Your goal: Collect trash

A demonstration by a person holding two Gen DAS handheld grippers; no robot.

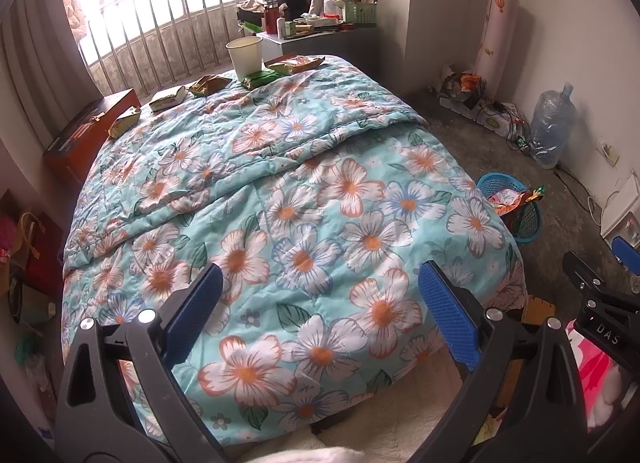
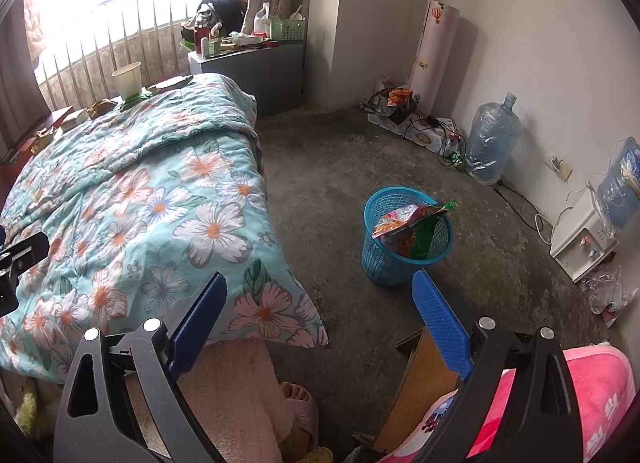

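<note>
Both your left gripper point(image 1: 320, 315) and right gripper point(image 2: 320, 327) are hanging released and empty, so you are facing a reach: wrappers point(image 1: 208, 85) and a paper cup point(image 1: 245, 57) are waiting at the floral quilt's point(image 1: 280, 191) far end, well apart from the blue basket point(image 2: 404, 239) beside it.

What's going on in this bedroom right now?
A person holds two claws over the bed, both open and empty: the left claw above the floral quilt, the right claw toward the floor. Wrappers and a paper cup remain at the far end; the blue basket already holds some wrappers.
</note>
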